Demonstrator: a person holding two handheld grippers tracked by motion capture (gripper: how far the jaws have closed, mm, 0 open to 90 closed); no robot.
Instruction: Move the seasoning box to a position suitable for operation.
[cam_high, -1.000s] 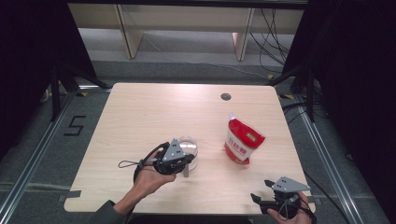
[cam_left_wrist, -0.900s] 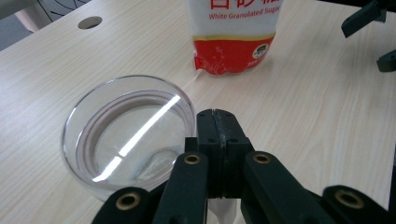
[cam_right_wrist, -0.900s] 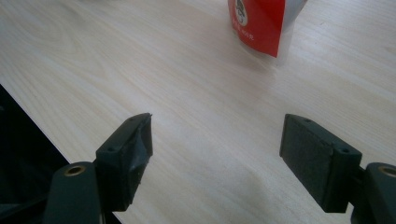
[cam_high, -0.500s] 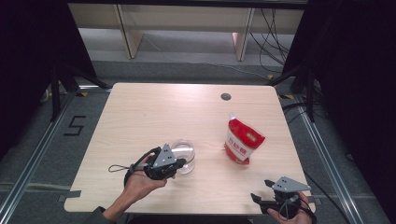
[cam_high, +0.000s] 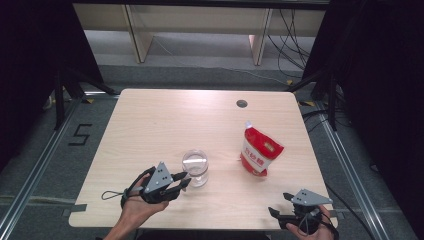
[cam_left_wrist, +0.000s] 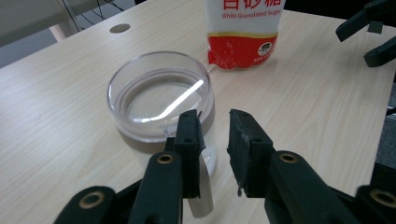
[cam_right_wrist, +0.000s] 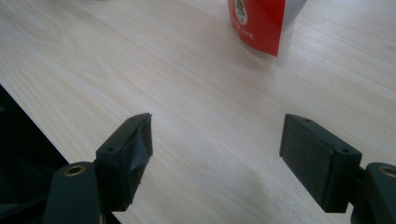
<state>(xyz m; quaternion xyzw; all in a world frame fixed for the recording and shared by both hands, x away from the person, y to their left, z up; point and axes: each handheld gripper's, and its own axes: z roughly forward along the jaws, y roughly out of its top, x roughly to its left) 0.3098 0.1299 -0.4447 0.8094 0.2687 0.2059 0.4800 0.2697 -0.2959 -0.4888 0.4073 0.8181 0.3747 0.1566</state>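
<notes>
A clear glass jar (cam_high: 195, 167) with a see-through lid stands on the wooden table (cam_high: 165, 125), near its front edge. My left gripper (cam_high: 182, 181) lies level at the jar's near-left side. Its jaws have just been opening and stand a little apart, with only bare table in the gap. In the left gripper view the jar (cam_left_wrist: 161, 100) sits just ahead of the left gripper (cam_left_wrist: 215, 126), slightly left of the gap. A red and white sugar pouch (cam_high: 260, 152) stands upright to the right. My right gripper (cam_high: 280, 205) rests open at the front right corner, empty.
A dark round grommet hole (cam_high: 242, 103) sits near the table's far edge. The sugar pouch (cam_right_wrist: 259, 23) stands well ahead of the right gripper (cam_right_wrist: 217, 135). Black curtains and stand legs flank the table, and shelving stands behind it.
My left gripper has drawn back from the jar toward the near left, and its jaws have parted. The jar stays on the table. The right gripper has not moved.
</notes>
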